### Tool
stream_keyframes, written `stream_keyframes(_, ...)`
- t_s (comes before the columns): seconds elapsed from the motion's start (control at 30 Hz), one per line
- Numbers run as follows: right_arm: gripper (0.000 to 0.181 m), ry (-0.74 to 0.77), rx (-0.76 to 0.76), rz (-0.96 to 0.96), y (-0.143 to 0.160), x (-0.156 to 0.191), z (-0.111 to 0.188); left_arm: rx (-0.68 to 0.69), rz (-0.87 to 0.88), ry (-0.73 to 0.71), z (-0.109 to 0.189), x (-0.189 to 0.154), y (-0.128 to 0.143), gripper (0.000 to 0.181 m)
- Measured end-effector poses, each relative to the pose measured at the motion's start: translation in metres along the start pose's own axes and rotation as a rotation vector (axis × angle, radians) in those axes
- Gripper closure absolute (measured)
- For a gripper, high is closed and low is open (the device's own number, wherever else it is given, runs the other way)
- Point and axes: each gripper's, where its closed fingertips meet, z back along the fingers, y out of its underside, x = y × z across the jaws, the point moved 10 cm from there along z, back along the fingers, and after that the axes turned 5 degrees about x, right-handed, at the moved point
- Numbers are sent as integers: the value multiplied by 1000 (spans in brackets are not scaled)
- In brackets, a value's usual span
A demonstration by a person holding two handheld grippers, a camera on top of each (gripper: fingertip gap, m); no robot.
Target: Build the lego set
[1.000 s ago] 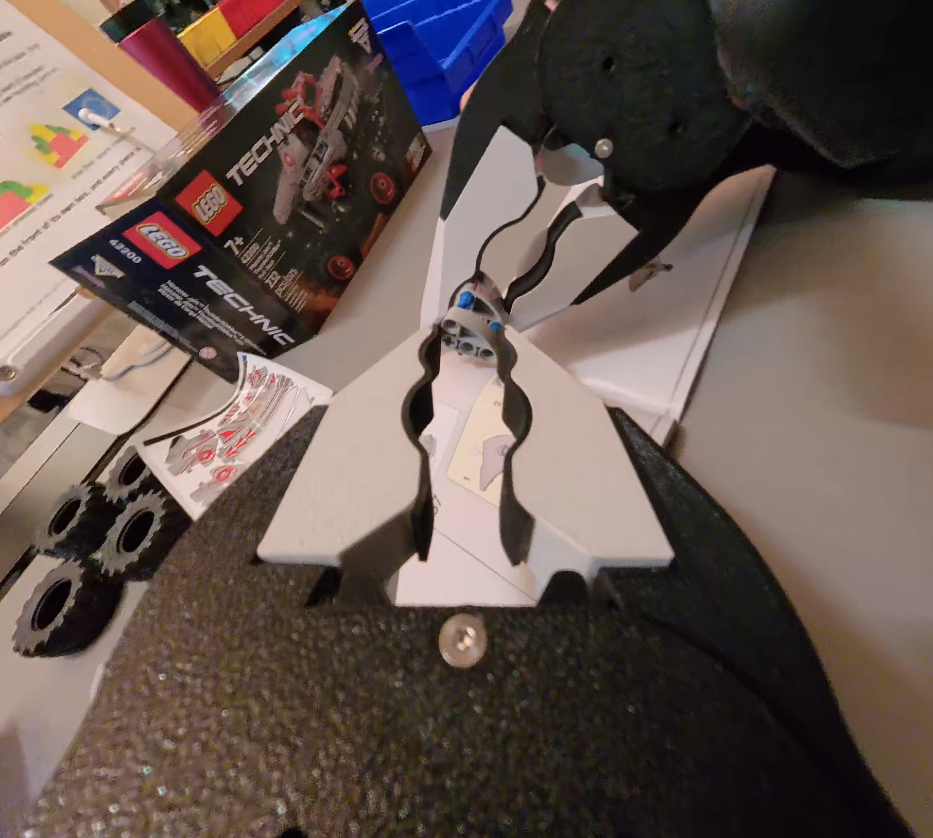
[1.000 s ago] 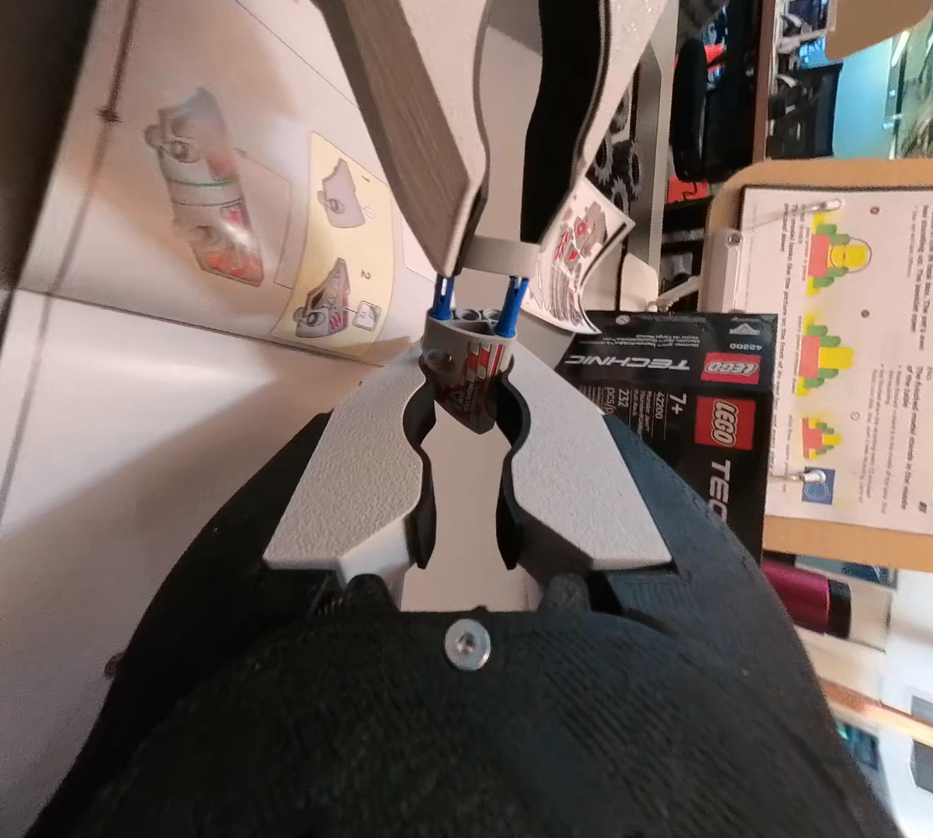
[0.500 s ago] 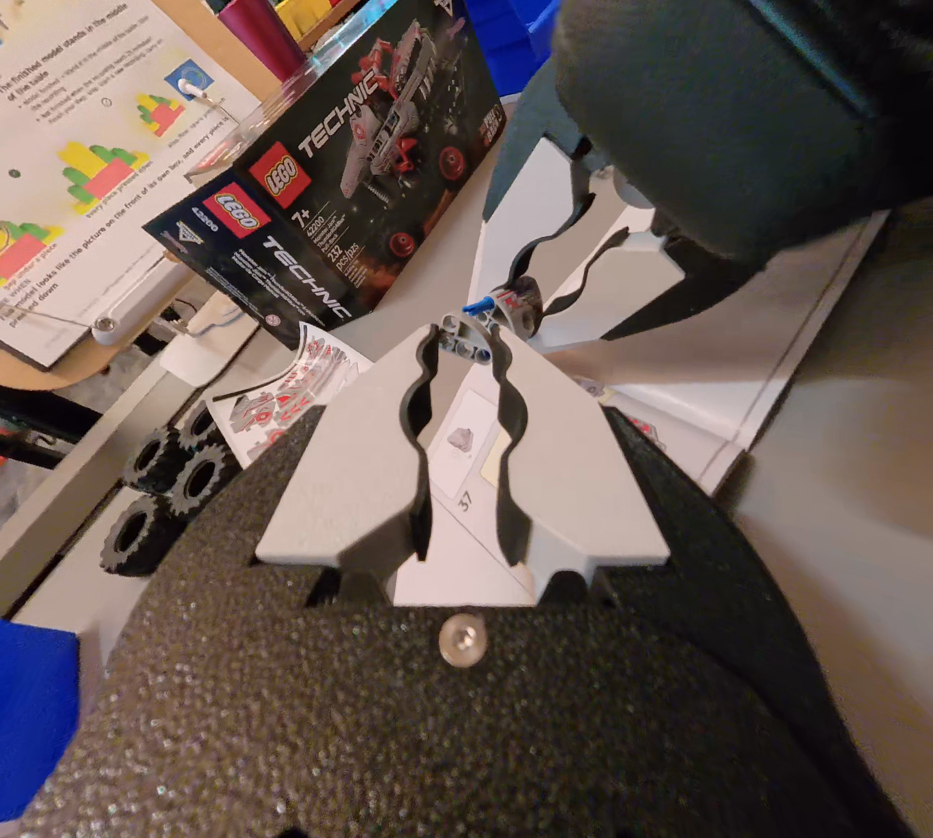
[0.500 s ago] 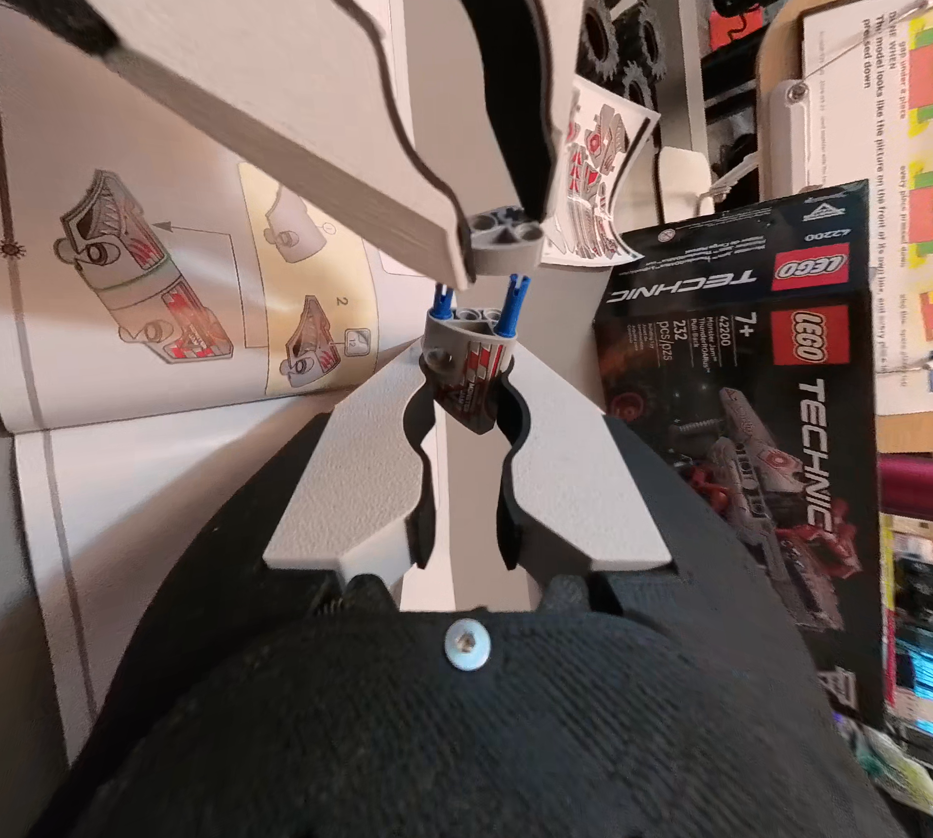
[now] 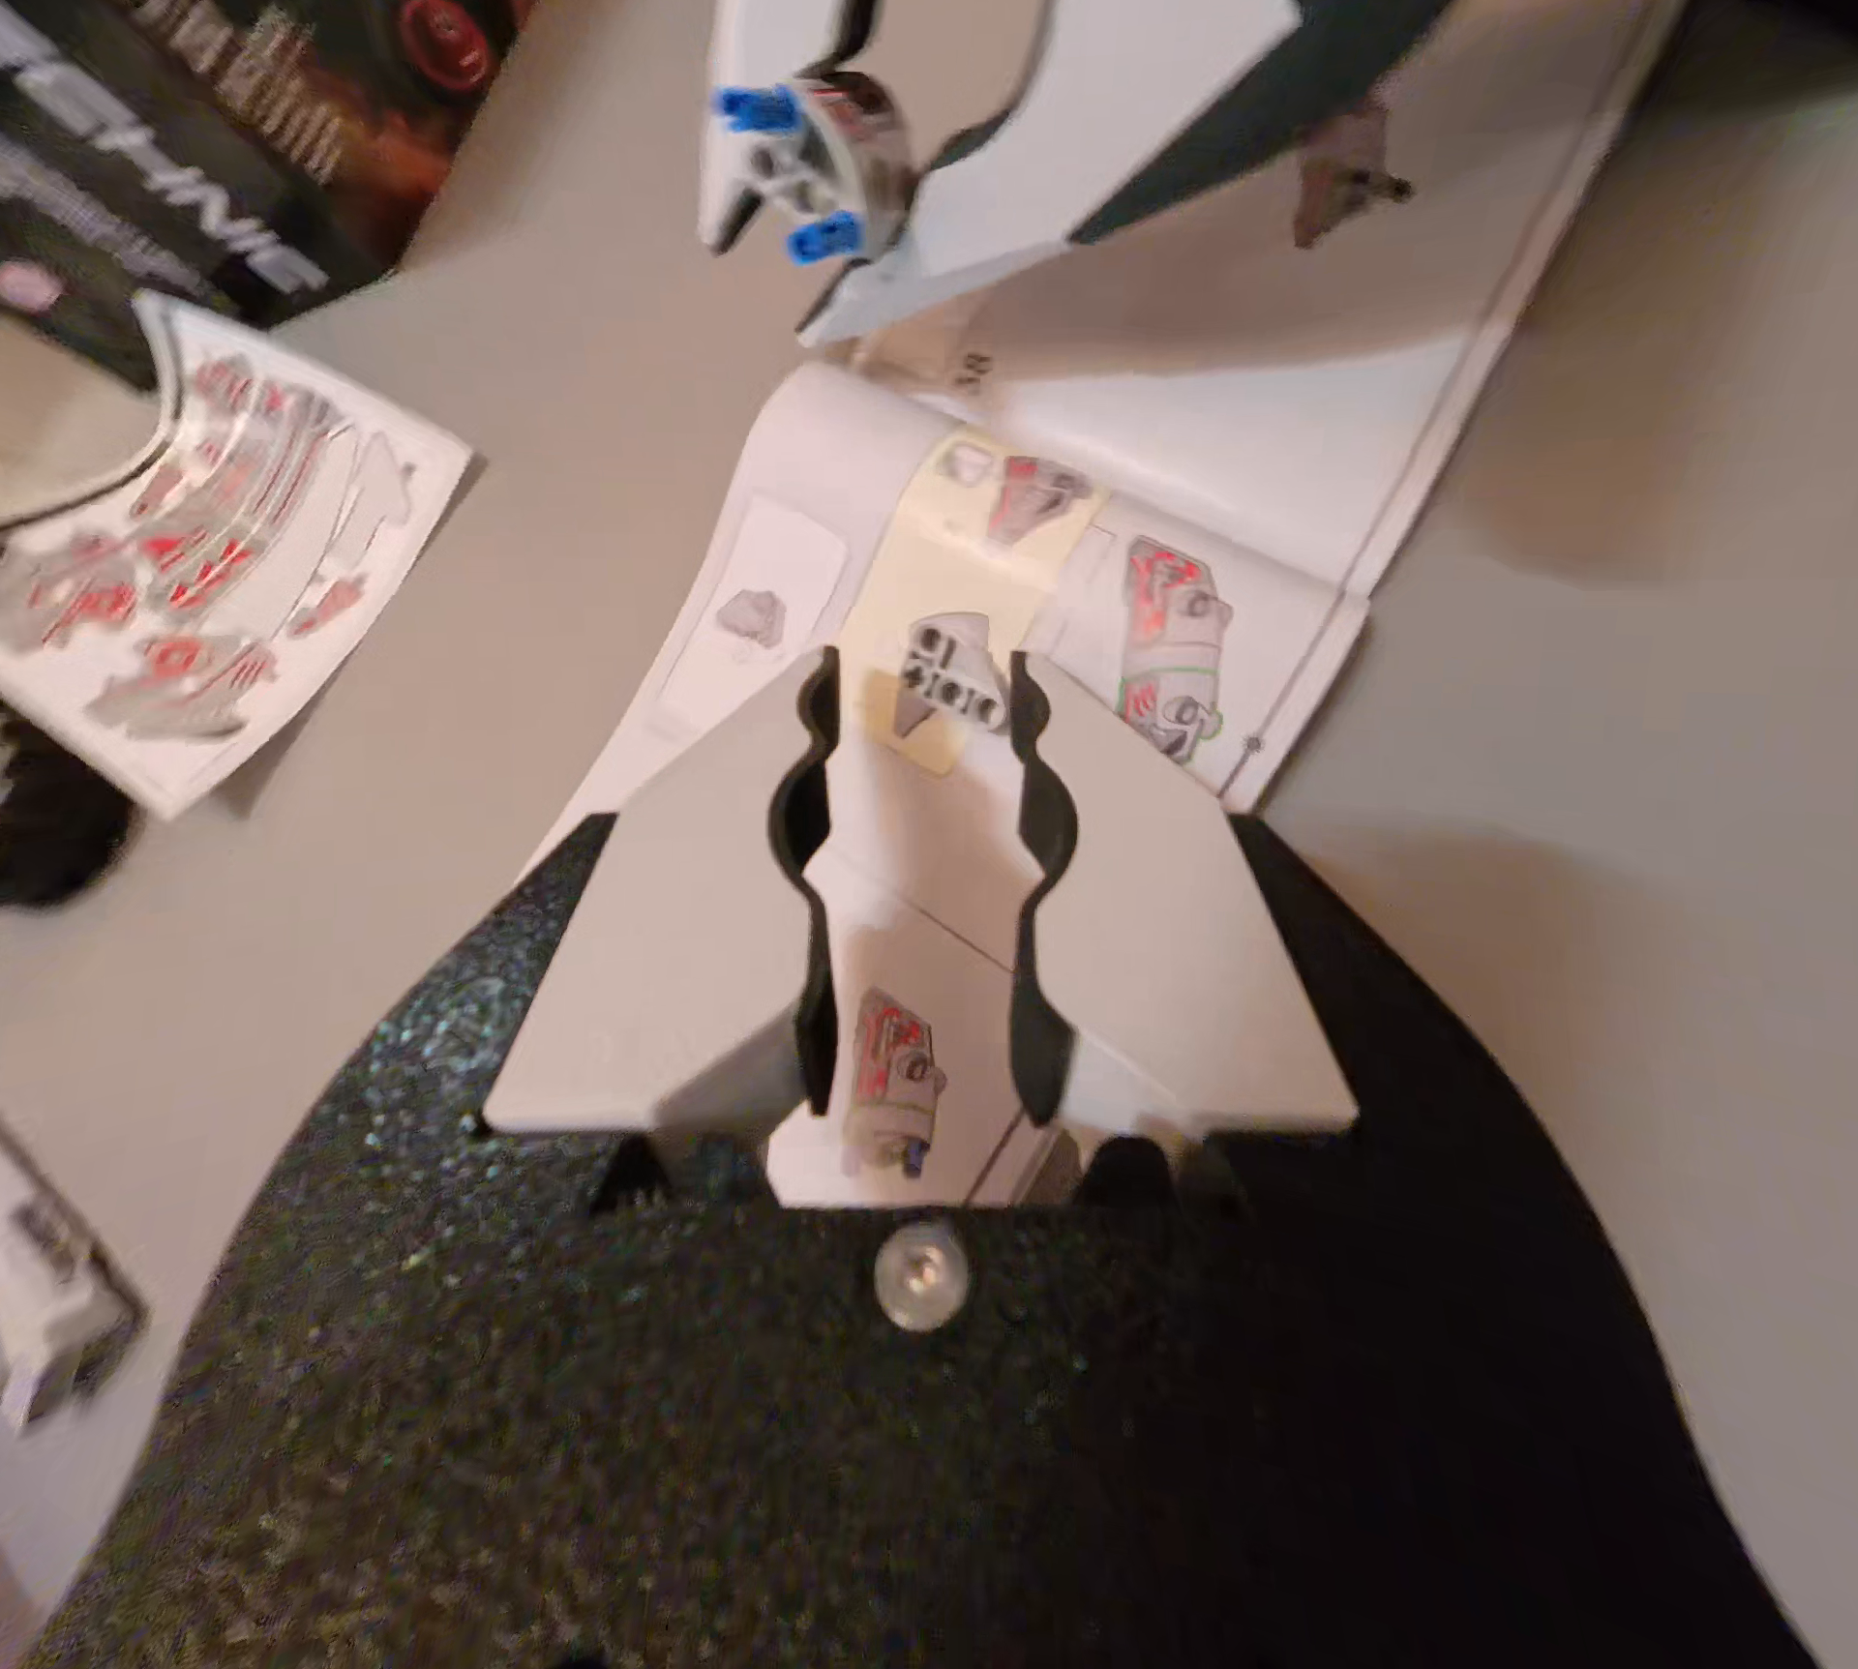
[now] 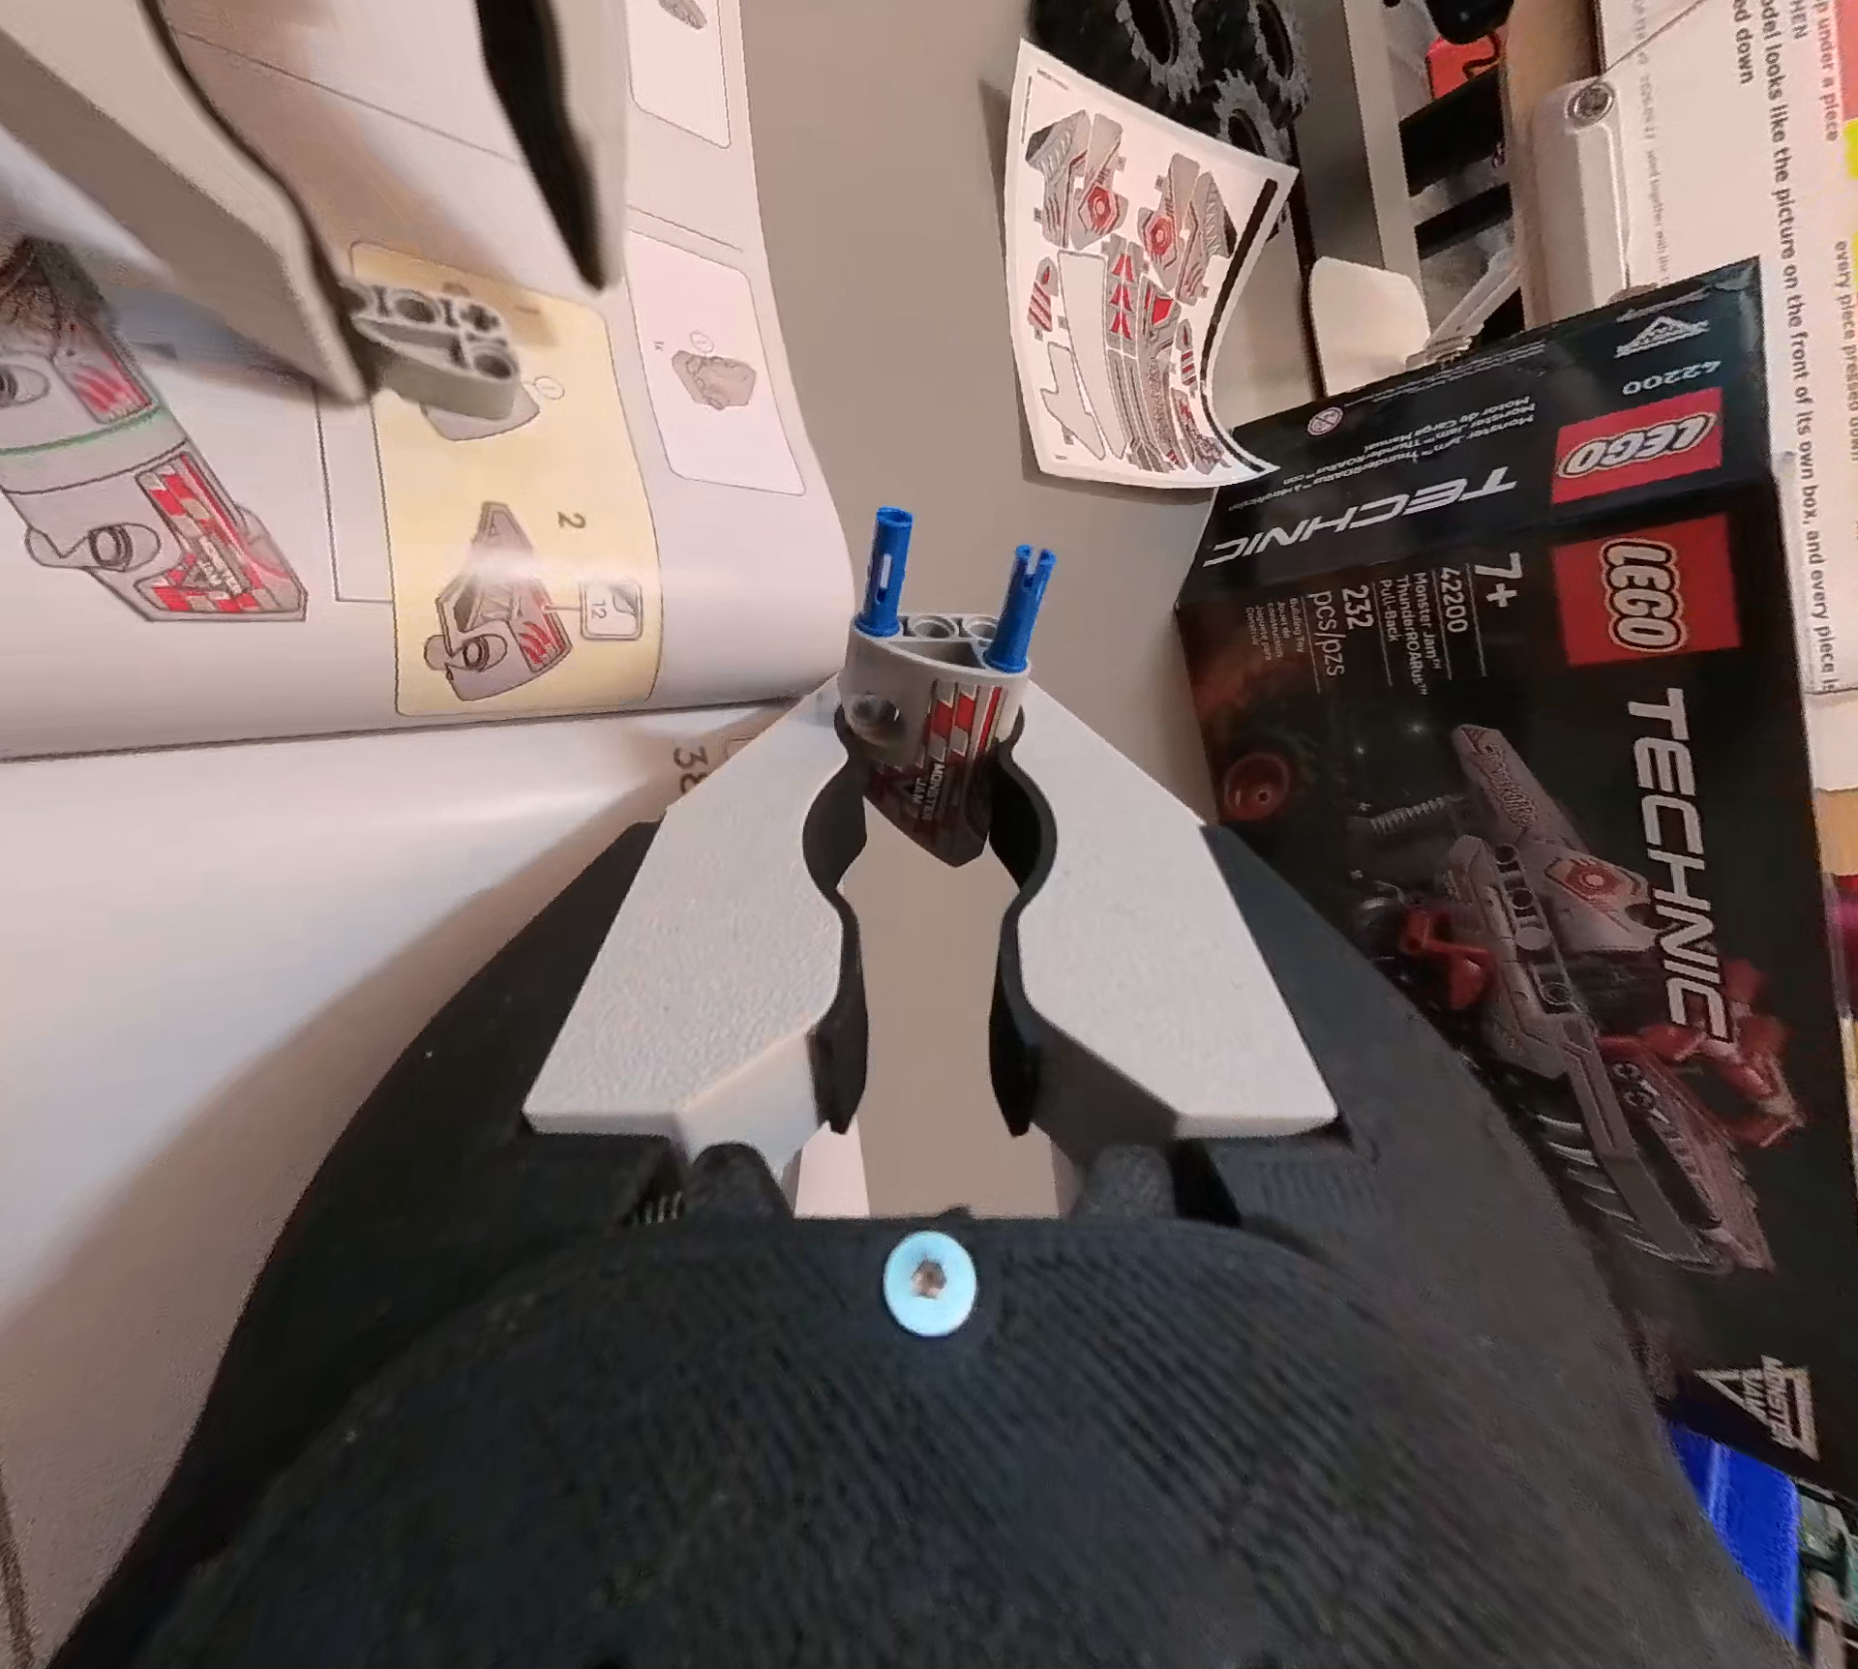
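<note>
Each gripper (image 5: 920, 686) (image 6: 930, 716) has pale grey wedge fingers (image 5: 704, 917), wavy black pads (image 6: 1020, 827), a textured black body and one silver screw (image 5: 917, 1297).

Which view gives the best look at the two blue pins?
The right wrist view: the blue pins stand sharp and centred, rising from the grey panel in the right claw. The left wrist view shows them farther off, blurred and end-on.

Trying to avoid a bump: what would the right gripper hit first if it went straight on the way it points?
Likely the bare table, in the gap between the booklet and the sticker sheet; the blue pins on the grey piece it holds would touch first. Depth is unclear.
</note>
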Motion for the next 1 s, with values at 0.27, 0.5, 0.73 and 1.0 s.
stream_keyframes(0.27,163,-23,2,-1,0,1,-1,101,333,55,5,-5,-5,153)
stream_keyframes(0.5,163,12,-31,-4,-4,3,-1,88,359,39,-9,0,1,168)
stream_keyframes(0.73,164,25,-99,-54,-11,11,-5,42,198,50,-9,6,7,168)
stream_keyframes(1.0,163,117,-245,-137,-23,7,11,-388,325,81,16,3,-24,145)
